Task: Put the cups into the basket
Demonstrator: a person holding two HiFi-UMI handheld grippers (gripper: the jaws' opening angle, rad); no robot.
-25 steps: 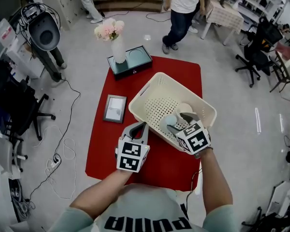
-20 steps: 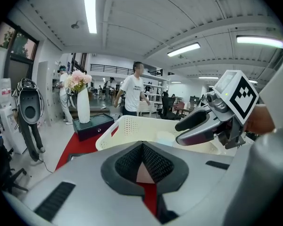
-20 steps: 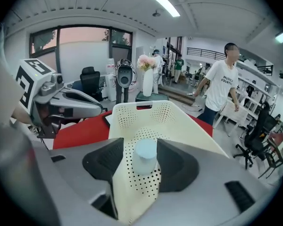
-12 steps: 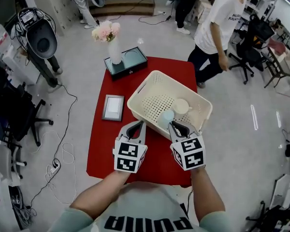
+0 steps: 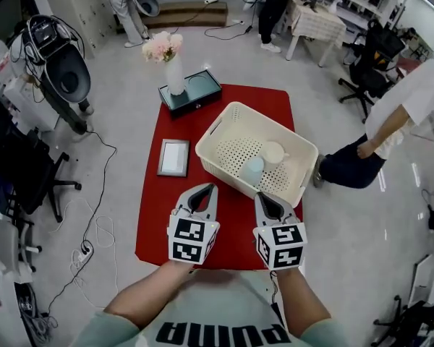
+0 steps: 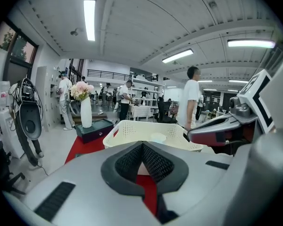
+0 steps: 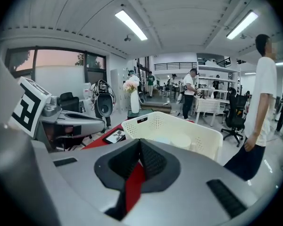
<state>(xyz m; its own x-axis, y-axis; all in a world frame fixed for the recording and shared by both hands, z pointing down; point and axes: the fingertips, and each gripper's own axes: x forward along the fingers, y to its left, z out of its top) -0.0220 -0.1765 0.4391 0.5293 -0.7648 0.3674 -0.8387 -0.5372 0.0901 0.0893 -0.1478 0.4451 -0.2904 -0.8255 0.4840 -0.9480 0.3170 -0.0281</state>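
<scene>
Both hands have drawn back toward the person since the earlier frame. The right gripper, which then reached over the near wall of the basket with the pale blue cup at its fingers, now hovers over the bare red surface just short of that wall. Its fingers have just been closing and are now clenched with nothing between them. The left gripper hangs beside it, level with it, fingers likewise clenched and empty. Both cups sit inside the basket: the blue one near the middle of the perforated floor, and the cream cup touching or just beside it on the far side. Whether either stands upright cannot be told from above. From the fingers, the cups lie straight ahead and beyond the near wall, closer to the right hand than the left. No cup shows anywhere on the surface outside the basket, so the job looks finished and no further grasp seems needed.
</scene>
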